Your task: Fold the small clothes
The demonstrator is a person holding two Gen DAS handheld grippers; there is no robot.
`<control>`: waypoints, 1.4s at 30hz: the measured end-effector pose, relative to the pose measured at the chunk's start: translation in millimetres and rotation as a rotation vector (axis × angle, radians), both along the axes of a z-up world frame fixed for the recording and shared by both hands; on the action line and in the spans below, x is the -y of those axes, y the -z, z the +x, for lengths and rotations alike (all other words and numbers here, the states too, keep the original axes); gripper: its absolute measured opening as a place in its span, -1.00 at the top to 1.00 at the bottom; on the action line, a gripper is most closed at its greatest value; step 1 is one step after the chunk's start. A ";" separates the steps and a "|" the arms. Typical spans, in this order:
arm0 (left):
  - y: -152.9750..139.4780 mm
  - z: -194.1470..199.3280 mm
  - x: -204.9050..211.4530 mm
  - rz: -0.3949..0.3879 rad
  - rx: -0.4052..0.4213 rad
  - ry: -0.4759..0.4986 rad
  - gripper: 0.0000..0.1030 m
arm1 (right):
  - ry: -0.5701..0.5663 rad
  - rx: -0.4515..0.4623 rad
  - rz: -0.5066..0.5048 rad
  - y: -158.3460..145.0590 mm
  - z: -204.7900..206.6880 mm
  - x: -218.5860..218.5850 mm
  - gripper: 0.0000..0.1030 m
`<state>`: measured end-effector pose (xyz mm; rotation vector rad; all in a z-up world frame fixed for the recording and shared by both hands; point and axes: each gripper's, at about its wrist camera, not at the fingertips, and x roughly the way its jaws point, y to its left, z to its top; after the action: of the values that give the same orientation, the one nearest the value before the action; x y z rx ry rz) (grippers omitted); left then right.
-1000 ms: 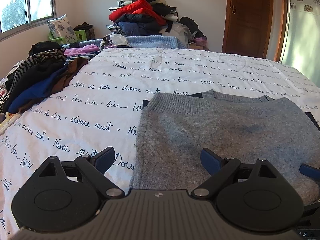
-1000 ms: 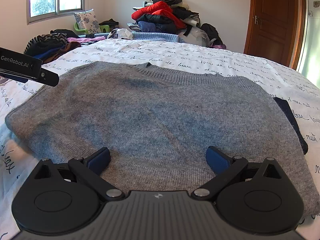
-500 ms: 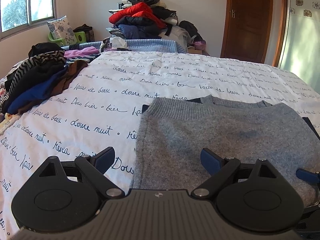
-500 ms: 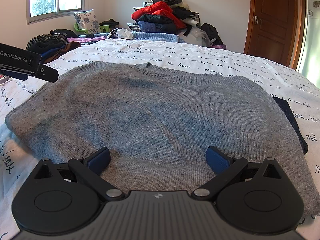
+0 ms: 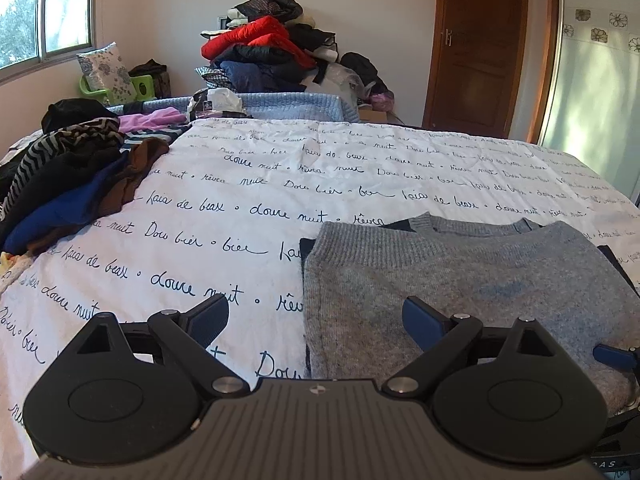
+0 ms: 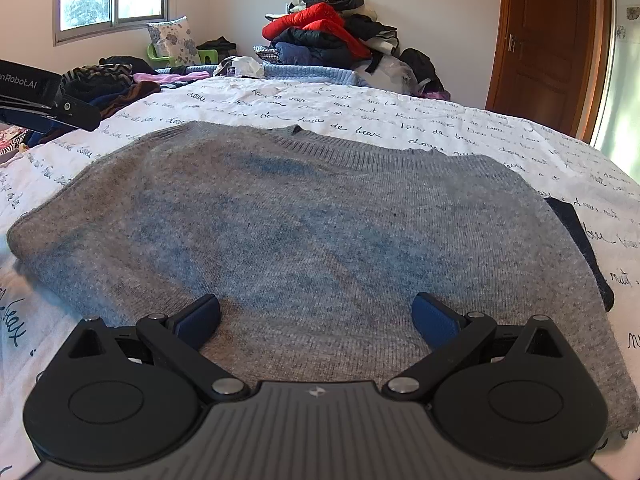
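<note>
A folded grey knit sweater [image 6: 320,224] lies flat on the bed, on top of a dark navy garment [image 6: 580,240] that peeks out at its right edge. In the left wrist view the grey sweater [image 5: 460,280] fills the lower right. My left gripper [image 5: 316,316] is open, hovering over the sweater's left edge with nothing between its blue pads. My right gripper [image 6: 316,316] is open above the sweater's near hem, empty. The left gripper's body [image 6: 44,100] shows at the far left of the right wrist view.
The bed has a white cover with dark script [image 5: 280,184]. A heap of unfolded clothes [image 5: 72,176] lies on its left side. Beyond the bed are a light blue knit [image 5: 288,106], a tall pile of jackets [image 5: 272,52] and a wooden door [image 5: 484,44].
My left gripper has drawn back and up a little, so the sweater sits lower and smaller in its view. The right gripper has kept still. Both stay open.
</note>
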<state>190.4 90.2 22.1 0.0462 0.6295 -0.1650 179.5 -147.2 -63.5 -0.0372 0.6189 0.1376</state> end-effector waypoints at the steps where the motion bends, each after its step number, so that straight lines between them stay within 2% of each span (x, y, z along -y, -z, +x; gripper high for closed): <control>1: 2.1 6.2 -4.6 -0.007 -0.010 -0.007 -0.79 | 0.000 -0.001 0.001 -0.2 -0.5 -0.1 -1.00; 6: 10.1 33.0 -19.3 -0.064 -0.065 -0.027 -0.79 | 0.007 0.016 -0.071 -0.8 0.6 -12.4 -1.00; 11: 7.4 41.4 -11.8 0.002 -0.059 -0.064 -0.79 | 0.006 0.041 -0.129 -1.8 -2.8 -19.2 -1.00; 18: 8.2 33.4 1.8 0.059 -0.031 -0.038 -0.79 | 0.009 0.046 -0.131 -1.7 -4.6 -18.8 -1.00; 22: 8.7 32.4 6.8 0.068 -0.030 -0.025 -0.79 | 0.009 0.033 -0.104 -1.6 -2.0 -15.6 -1.00; 26: 6.1 32.3 8.0 0.058 -0.023 -0.023 -0.79 | 0.022 -0.008 -0.007 -6.2 2.0 -0.9 -1.00; 28: 6.8 33.5 8.7 0.064 -0.024 -0.022 -0.79 | 0.070 0.007 0.042 -13.8 -6.1 2.4 -1.00; 30: 8.2 35.6 9.4 0.075 -0.028 -0.023 -0.79 | 0.049 0.058 0.043 -22.7 -19.2 -3.6 -1.00; 36: 9.3 39.1 9.4 0.072 -0.031 -0.020 -0.79 | -0.107 0.253 -0.147 -48.2 -56.3 -51.6 -1.00; 39: 10.5 43.2 7.6 0.060 -0.039 0.000 -0.79 | -0.173 0.268 -0.261 -50.0 -57.7 -79.2 -1.00; 42: 13.4 57.5 -0.9 0.005 -0.082 0.041 -0.79 | -0.221 0.275 -0.345 -42.1 -59.0 -100.6 -1.00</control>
<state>247.9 91.1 8.7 0.0573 0.7110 -0.2058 120.4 -46.6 -21.4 -0.4521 0.3563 0.2341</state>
